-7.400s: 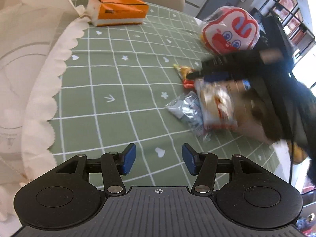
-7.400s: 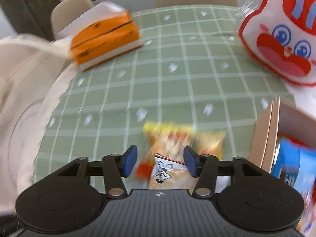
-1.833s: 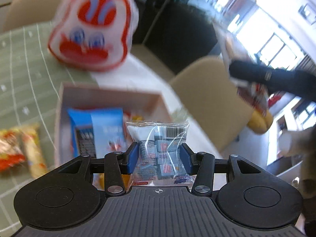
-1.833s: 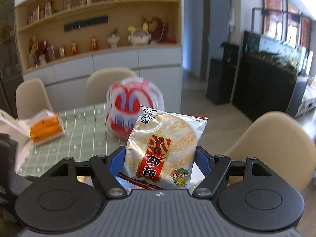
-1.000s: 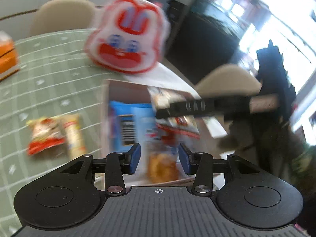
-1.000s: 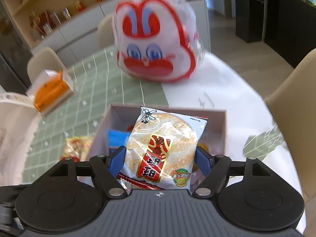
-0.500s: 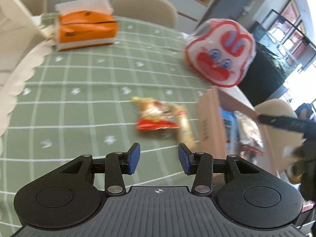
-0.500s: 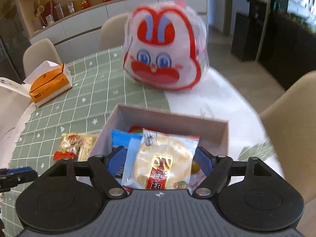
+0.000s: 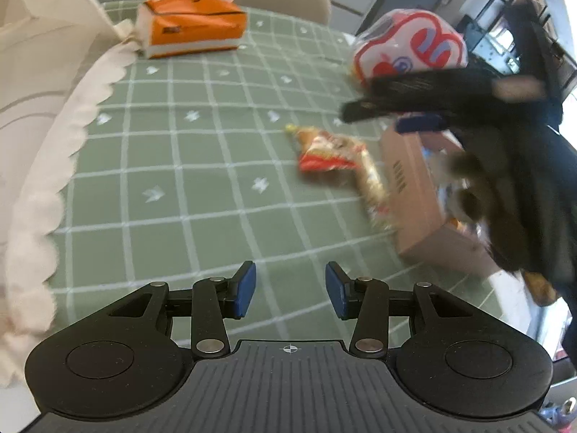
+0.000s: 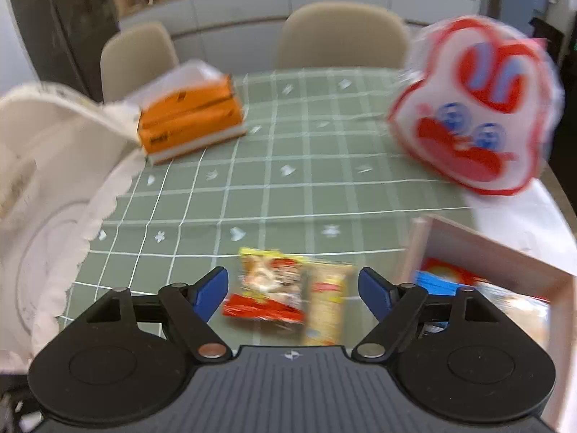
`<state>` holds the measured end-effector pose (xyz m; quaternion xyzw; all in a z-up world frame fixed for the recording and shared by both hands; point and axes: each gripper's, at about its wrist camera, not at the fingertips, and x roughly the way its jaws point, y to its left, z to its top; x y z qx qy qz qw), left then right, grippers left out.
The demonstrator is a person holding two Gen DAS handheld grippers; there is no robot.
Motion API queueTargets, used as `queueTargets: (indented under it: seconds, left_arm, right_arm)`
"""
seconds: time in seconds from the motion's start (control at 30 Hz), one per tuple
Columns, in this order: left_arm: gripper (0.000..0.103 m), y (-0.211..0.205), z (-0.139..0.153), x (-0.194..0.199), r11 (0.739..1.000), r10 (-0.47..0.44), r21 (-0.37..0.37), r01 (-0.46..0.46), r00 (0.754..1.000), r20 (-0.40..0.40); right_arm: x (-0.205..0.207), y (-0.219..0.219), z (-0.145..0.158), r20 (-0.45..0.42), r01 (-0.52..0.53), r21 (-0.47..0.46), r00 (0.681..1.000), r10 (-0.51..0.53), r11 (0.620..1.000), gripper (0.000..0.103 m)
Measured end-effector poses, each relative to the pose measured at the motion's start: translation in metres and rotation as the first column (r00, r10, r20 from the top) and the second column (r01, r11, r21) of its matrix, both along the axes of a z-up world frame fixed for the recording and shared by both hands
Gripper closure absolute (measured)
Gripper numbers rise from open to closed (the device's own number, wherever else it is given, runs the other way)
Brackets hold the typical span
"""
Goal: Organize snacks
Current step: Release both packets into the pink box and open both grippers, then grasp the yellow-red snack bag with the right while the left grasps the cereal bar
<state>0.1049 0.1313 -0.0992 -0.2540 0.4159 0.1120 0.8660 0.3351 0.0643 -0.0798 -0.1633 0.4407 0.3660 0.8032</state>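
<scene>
The right hand-held gripper hangs over the two snack packets left out on the surface, its jaws apart with nothing clamped; they have just been closing a little, and the packets show between the fingers without being pressed. The red-and-yellow packet and the longer tan packet lie touching side by side, just beside the left wall of the cardboard box, which already holds several packets. The left hand-held gripper is released and empty over bare cloth nearer the front edge. To do this pickup well, take one packet at a time, pinching across its narrow width, then lift clear of the box wall before moving over. The view is blurred, so the packets may overlap slightly.
</scene>
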Motion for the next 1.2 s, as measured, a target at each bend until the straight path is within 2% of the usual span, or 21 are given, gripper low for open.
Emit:
queueTargets:
  seconds: [0.13,0.23,0.3,0.33,0.43,0.5,0.67,0.8,0.9,0.97,1.07,1.13,1.2]
  left_arm:
    - [0.056,0.011,-0.001,-0.022,1.000,0.019,0.000,-0.019,1.000,-0.013]
    - [0.056,0.020,0.000,-0.035,0.999,0.034,0.003,-0.034,0.999,-0.016]
    - [0.056,0.025,0.001,-0.040,0.999,0.041,0.007,-0.041,0.999,-0.015]
    - [0.056,0.027,0.001,-0.042,0.999,0.042,0.009,-0.042,0.999,-0.014]
    - [0.056,0.031,0.001,-0.042,0.999,0.035,0.011,-0.035,0.999,-0.013]
    - [0.056,0.030,0.000,-0.038,1.000,0.022,0.008,-0.022,1.000,-0.013]
    - [0.056,0.029,-0.003,-0.021,1.000,0.010,-0.022,-0.010,1.000,-0.003]
    - [0.056,0.030,-0.005,0.005,0.994,0.019,-0.108,-0.016,0.999,0.032]
    - [0.056,0.023,-0.007,0.036,0.983,-0.003,-0.181,0.014,0.998,0.061]
    - [0.056,0.013,-0.008,0.061,0.980,-0.027,-0.197,0.040,0.997,0.072]
    - [0.056,-0.003,-0.011,0.103,0.978,-0.060,-0.195,0.073,0.996,0.072]
    - [0.056,-0.013,-0.012,0.135,0.985,-0.087,-0.143,0.095,0.994,0.062]
    - [0.056,-0.022,-0.016,0.161,0.993,-0.098,-0.063,0.099,0.995,0.019]
  right_arm:
    - [0.005,0.035,-0.031,-0.031,0.013,-0.066,0.999,-0.015,0.998,0.030]
    - [0.003,0.044,-0.052,-0.031,0.033,-0.109,0.999,-0.037,0.993,0.031]
    - [-0.001,0.044,-0.060,-0.034,0.047,-0.127,0.998,-0.052,0.991,0.034]
    - [-0.002,0.043,-0.063,-0.040,0.055,-0.131,0.997,-0.061,0.990,0.041]
    - [-0.012,0.032,-0.059,-0.037,0.070,-0.113,0.997,-0.074,0.991,0.045]
    - [-0.025,0.020,-0.050,-0.029,0.045,-0.086,0.998,-0.048,0.995,0.046]
    - [-0.062,-0.035,-0.020,-0.050,-0.008,0.027,0.999,0.010,1.000,0.046]
    - [-0.094,-0.083,-0.001,-0.036,0.002,0.071,0.999,0.000,0.997,0.046]
    - [-0.113,-0.114,0.000,0.002,0.031,0.049,1.000,-0.031,0.998,0.046]
    - [-0.121,-0.133,-0.004,0.024,0.053,0.024,0.998,-0.054,0.998,0.046]
    - [-0.123,-0.158,-0.015,-0.004,0.092,0.015,0.996,-0.092,0.996,0.046]
    - [-0.124,-0.173,-0.022,0.007,0.122,-0.002,0.993,-0.122,0.993,0.046]
    - [-0.126,-0.186,-0.027,0.029,0.133,-0.024,0.991,-0.132,0.991,0.046]
